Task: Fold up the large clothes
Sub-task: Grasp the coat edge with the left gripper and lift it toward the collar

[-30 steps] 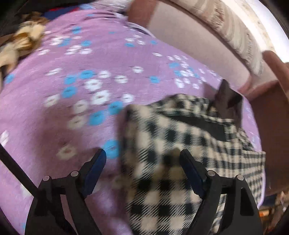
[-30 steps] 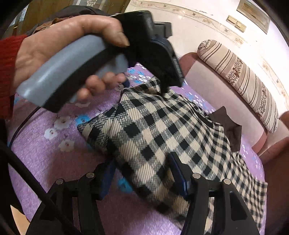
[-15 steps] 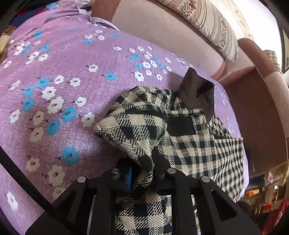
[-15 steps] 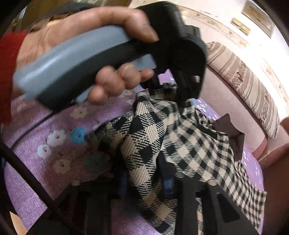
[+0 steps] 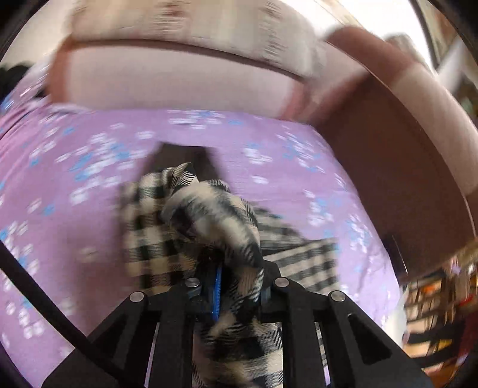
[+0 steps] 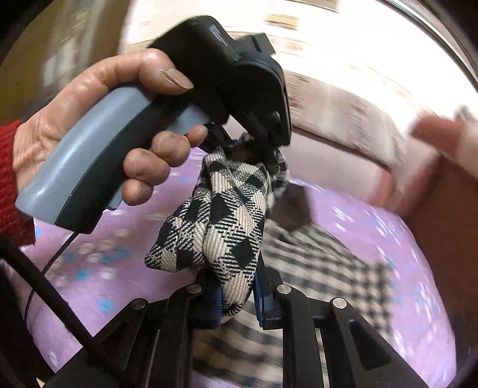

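A black-and-cream checked shirt [image 5: 155, 226] with a dark brown collar [image 5: 182, 158] lies on a purple flowered bedspread [image 5: 74, 185]. My left gripper [image 5: 239, 286] is shut on a bunched edge of the shirt and holds it raised off the bedspread. My right gripper [image 6: 236, 295] is shut on the same edge close by, with cloth hanging between the two. In the right wrist view the left gripper [image 6: 257, 143] shows above, held by a hand [image 6: 119, 119], gripping the shirt [image 6: 227, 215]; the rest of the shirt trails on the bedspread [image 6: 403, 268].
A pink sofa back [image 5: 179, 83] with a striped cushion [image 5: 209, 27] runs along the far side. A brown armrest [image 5: 403, 167] stands at the right. Cluttered shelves [image 5: 433, 292] show beyond the bedspread's right edge.
Both grippers went from open to shut on the shirt's edge a second ago. Since then they have lifted it and swung toward the sofa back; both views are motion-blurred.
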`<state>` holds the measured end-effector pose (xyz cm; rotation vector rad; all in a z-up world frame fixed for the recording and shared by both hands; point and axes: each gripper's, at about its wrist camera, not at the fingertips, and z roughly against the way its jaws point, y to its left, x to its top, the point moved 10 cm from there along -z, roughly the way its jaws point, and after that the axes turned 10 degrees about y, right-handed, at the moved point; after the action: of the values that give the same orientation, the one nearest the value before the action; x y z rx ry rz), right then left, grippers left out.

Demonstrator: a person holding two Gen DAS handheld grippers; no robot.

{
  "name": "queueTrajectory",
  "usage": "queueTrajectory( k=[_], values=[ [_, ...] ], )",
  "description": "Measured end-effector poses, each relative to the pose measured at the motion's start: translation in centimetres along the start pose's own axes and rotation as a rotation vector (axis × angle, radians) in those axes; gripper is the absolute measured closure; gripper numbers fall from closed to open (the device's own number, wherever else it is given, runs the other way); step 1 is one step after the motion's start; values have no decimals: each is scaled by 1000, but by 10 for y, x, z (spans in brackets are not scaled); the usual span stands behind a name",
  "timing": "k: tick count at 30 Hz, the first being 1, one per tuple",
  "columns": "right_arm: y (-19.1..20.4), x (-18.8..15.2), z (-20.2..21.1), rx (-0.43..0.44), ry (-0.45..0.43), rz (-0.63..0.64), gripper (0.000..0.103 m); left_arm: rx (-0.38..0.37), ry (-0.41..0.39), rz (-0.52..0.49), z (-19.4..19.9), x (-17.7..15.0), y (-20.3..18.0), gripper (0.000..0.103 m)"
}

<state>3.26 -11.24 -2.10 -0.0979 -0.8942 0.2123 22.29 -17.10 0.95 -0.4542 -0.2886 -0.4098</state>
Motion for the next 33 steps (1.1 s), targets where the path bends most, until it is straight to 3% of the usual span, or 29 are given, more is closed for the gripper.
queueTrajectory(
  k=[2,5,7,9,10,13,17,19,22,24,27,29,30,31,33],
  values=[
    [-37,-20,-3,-11,51,-96,85,-10,39,-44,-27,5,-41,88],
    [-85,-65,-19,2,169,-254,84,2,112,-81,-57,-2,-71,77],
    [-99,-88,-32,40,259,-310,79,-5,106,-84,-56,-10,-80,69],
    [-108,-99,-32,113,282,-373,72,-24,89,-65,-44,-15,-76,57],
    [-114,-99,-25,140,276,-396,63,-16,72,-52,-36,-16,-71,55],
    [-130,-95,0,136,230,-415,52,67,-12,1,-2,-20,-32,46],
    [-166,-75,24,159,133,-476,49,164,-52,76,25,-49,20,46],
    [-183,-54,23,182,91,-495,48,176,-47,105,28,-66,36,46],
    [-193,-16,1,353,42,-527,46,196,-43,129,29,-93,48,46],
    [-198,-1,-32,400,77,-548,39,211,-51,122,28,-108,46,46],
    [-193,-3,-83,385,204,-563,39,227,-67,90,31,-117,36,46],
    [-186,-10,-111,412,266,-571,43,242,-78,61,31,-117,26,46],
    [-182,-14,-119,429,289,-575,69,252,-87,43,30,-115,20,46],
    [-179,-16,-125,458,301,-573,87,256,-95,31,29,-112,14,46],
    [-173,-11,-121,534,284,-579,92,246,-117,11,28,-104,0,46]
  ],
)
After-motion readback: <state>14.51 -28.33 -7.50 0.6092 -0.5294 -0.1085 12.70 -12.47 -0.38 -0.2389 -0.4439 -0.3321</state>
